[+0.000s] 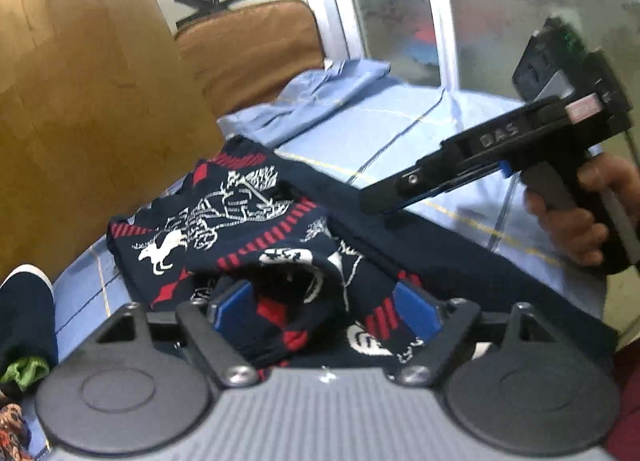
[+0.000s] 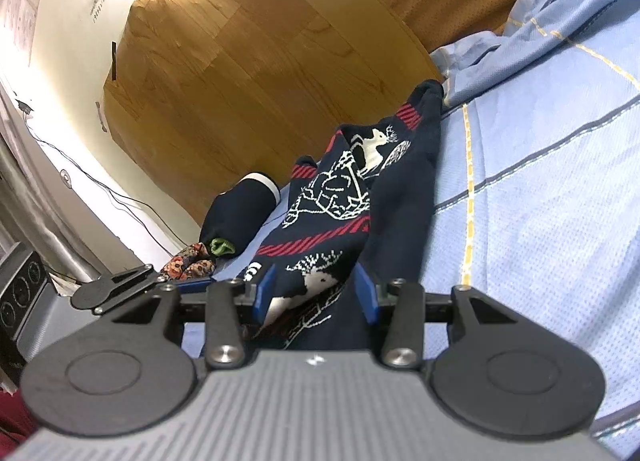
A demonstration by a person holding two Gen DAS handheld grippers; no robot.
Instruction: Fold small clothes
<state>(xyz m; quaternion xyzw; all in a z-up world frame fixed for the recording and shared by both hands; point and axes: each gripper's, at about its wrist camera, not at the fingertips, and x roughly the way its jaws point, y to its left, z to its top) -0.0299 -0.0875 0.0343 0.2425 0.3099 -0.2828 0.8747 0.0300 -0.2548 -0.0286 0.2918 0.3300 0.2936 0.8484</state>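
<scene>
Right wrist: right claw [image 2: 316, 297] apparently pinching sweater [image 2: 352, 197]; left claw [image 1: 324, 309] spread over it.

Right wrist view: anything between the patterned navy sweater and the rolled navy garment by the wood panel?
Only bare blue bedsheet separates sweater from rolled garment; right wrist view.

We see a navy knitted garment with white deer and red stripes [image 1: 240, 221], lying crumpled and partly folded on the bed.
</scene>
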